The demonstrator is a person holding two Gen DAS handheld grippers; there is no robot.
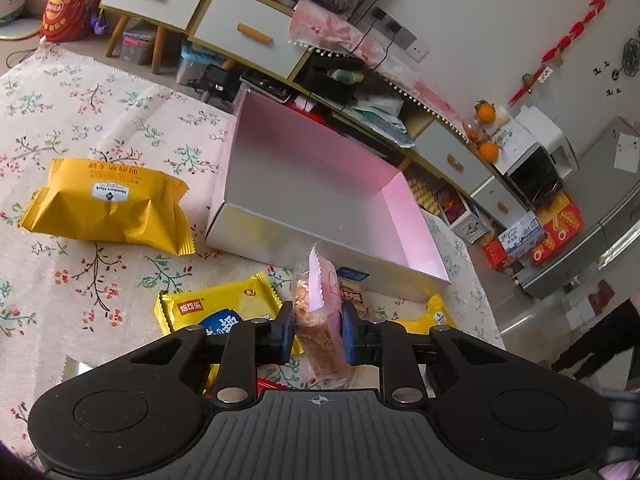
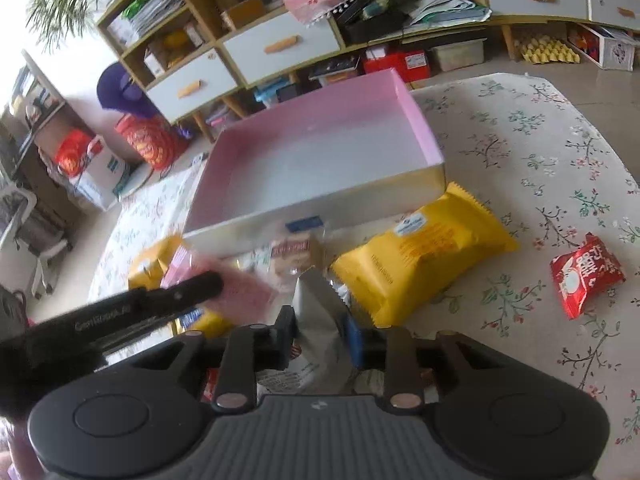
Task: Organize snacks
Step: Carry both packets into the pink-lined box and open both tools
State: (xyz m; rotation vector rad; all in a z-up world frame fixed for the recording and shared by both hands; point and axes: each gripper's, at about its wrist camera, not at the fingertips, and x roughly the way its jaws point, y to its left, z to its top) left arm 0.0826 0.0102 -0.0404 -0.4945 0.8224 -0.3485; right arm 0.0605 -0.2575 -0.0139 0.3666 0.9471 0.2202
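My left gripper (image 1: pixel 316 330) is clamped across a light, crinkly pastry packet (image 1: pixel 318 320) just short of the pink box (image 1: pixel 424 236), while my right gripper (image 2: pixel 320 336) pinches a slippery silver wrapper (image 2: pixel 316 312) mid-body.

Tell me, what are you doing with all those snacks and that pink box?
A person is tidying snacks with a tool in each hand. The left tool is shut on a clear-and-pink pastry packet, just in front of the pink box. The right tool is shut on a silver packet. The box has nothing in it yet. A big yellow bag, a smaller yellow packet and a red packet lie on the flowery tablecloth.
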